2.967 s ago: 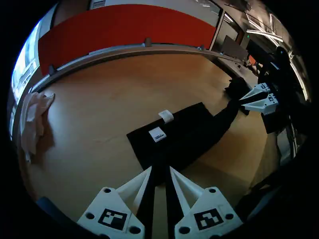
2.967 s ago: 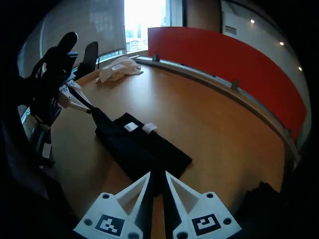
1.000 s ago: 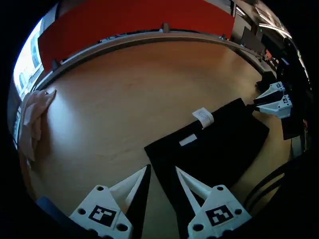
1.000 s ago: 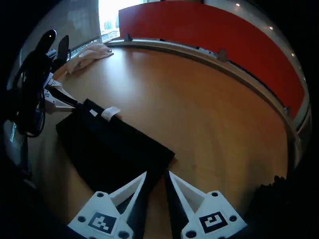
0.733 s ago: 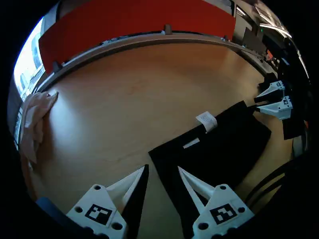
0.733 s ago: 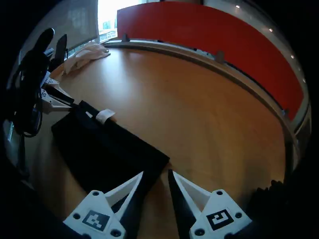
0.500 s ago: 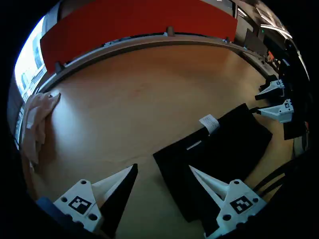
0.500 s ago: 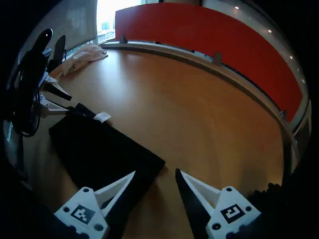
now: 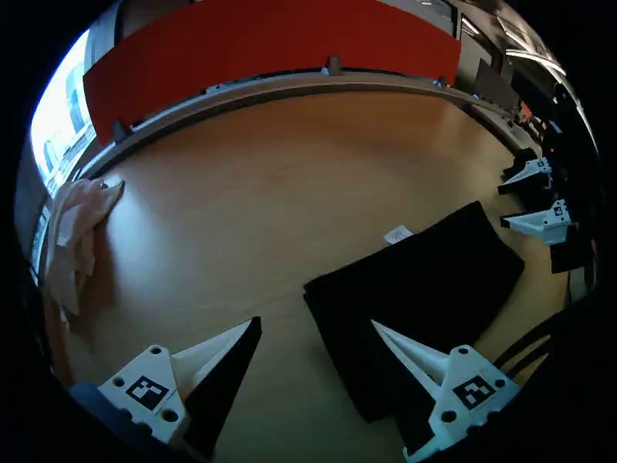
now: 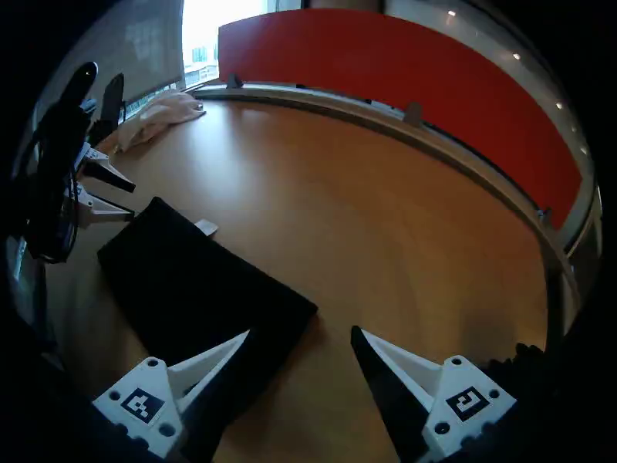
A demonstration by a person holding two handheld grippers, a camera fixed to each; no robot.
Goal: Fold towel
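A black towel lies folded flat on the wooden table, a small white label poking out at its far edge. My left gripper stands open over the towel's near left corner, holding nothing. In the right gripper view the same towel lies flat, its label at the far side. My right gripper is open above the towel's near right corner with nothing between its fingers. The right gripper also appears open at the towel's far end in the left gripper view, and the left gripper likewise in the right gripper view.
A crumpled pale cloth sits at the table's left edge, seen far back as a pale cloth in the right gripper view. A red partition and a metal rail run along the table's far edge. Dark office chairs stand beyond.
Both grippers have opened and let go of the towel's edge. The folded layer has dropped flat, covering most of the white label, and both grippers have drawn back slightly.
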